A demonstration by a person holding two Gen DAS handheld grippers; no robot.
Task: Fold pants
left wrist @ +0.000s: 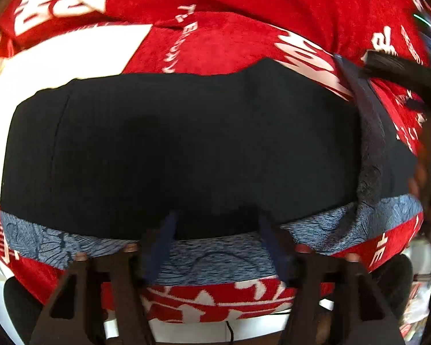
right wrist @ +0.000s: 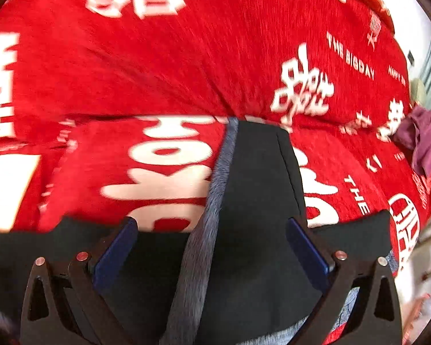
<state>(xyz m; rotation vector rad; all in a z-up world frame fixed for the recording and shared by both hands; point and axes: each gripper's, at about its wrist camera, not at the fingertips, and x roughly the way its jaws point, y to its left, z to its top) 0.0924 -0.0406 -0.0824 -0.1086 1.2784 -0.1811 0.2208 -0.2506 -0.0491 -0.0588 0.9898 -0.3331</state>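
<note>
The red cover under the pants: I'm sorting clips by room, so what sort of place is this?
Probably a bedroom: the red cover with white lettering looks like bedding, dark pants lie on it, and a purple garment sits near its edge.

Bright, even light; heavy fisheye bending at edges, right view motion-blurred.

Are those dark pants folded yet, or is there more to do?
Partly done, it seems: the dark pants lie doubled into a flat block on the red blanket, blue-grey lining showing along an edge. Nothing is held: the left gripper and right gripper stand open above them. Probably another fold remains.
</note>
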